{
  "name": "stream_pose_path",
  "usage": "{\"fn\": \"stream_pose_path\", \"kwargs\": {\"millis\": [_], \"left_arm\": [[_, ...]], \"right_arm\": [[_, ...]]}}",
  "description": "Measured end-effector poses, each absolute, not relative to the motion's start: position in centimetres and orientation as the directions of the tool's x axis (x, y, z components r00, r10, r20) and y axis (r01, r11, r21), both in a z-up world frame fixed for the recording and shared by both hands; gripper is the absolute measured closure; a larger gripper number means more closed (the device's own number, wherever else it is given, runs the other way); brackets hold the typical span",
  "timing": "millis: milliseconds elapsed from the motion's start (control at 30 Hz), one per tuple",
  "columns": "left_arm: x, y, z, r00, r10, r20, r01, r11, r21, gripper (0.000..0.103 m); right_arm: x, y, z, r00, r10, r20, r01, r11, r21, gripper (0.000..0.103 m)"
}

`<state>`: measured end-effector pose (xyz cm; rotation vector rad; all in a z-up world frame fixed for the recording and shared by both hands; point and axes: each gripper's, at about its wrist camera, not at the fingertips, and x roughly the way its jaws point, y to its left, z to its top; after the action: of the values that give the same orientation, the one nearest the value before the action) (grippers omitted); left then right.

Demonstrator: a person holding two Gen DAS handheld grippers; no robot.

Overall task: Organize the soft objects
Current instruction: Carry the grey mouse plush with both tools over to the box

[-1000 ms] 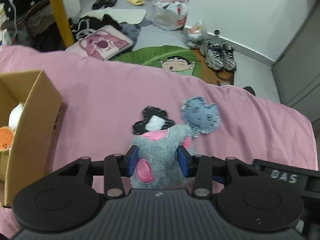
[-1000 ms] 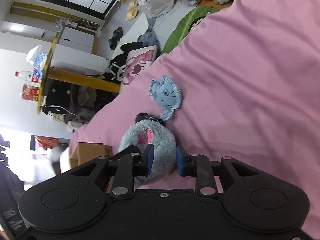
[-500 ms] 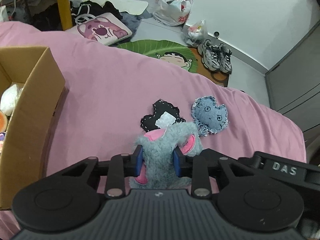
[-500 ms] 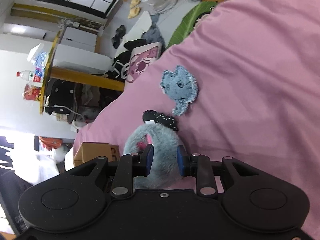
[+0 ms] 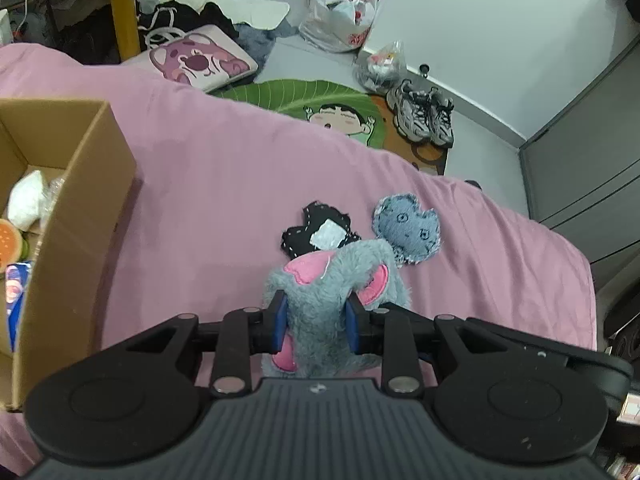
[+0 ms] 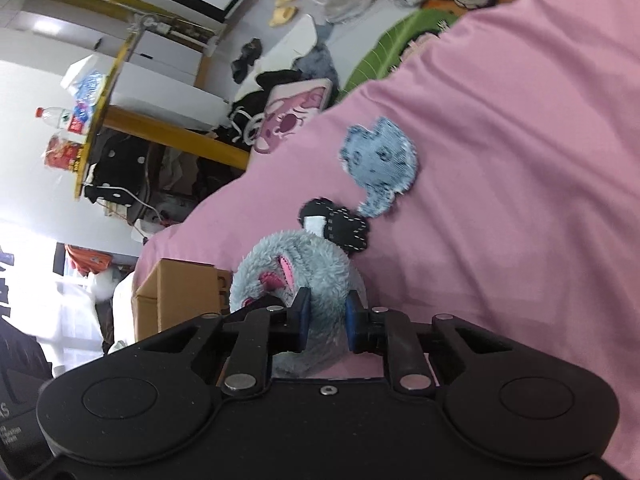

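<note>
A fluffy grey plush toy (image 5: pixel 332 280) with pink patches is pinched at once by my left gripper (image 5: pixel 315 316) and my right gripper (image 6: pixel 325 314), both shut on it above the pink bed cover (image 5: pixel 208 184). The same grey plush toy (image 6: pixel 296 264) fills the space between the right gripper's blue pads. Just beyond it on the cover lie a black stitched fabric piece (image 5: pixel 320 232) and a blue denim fabric piece (image 5: pixel 406 232). In the right wrist view the black fabric piece (image 6: pixel 340 226) and the blue denim piece (image 6: pixel 380 164) lie further up the bed.
An open cardboard box (image 5: pixel 76 208) with several items inside stands on the bed at the left; this cardboard box (image 6: pixel 180 296) shows left of the plush in the right wrist view. Beyond the bed edge the floor holds a pink cushion (image 5: pixel 200 58), a green mat (image 5: pixel 320 100), sneakers (image 5: pixel 424 112) and bags.
Both grippers have lifted the plush toy higher off the cover and pulled it back from the two fabric pieces. The left gripper's jaws have squeezed tighter on the plush.
</note>
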<state>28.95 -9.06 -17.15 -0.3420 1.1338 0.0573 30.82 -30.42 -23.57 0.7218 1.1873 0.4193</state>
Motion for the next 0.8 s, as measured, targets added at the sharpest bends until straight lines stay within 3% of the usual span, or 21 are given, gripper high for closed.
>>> {"fn": "stream_pose_path", "kwargs": {"millis": [800], "left_arm": [[24.4, -7.6, -8.6, 0.569, -0.13, -0.812, -0.135, 0.959, -0.248, 0.075]], "right_arm": [[27.1, -28.8, -15.4, 0.487, 0.674, -0.555, -0.123, 0.682, 0.721, 0.087]]}}
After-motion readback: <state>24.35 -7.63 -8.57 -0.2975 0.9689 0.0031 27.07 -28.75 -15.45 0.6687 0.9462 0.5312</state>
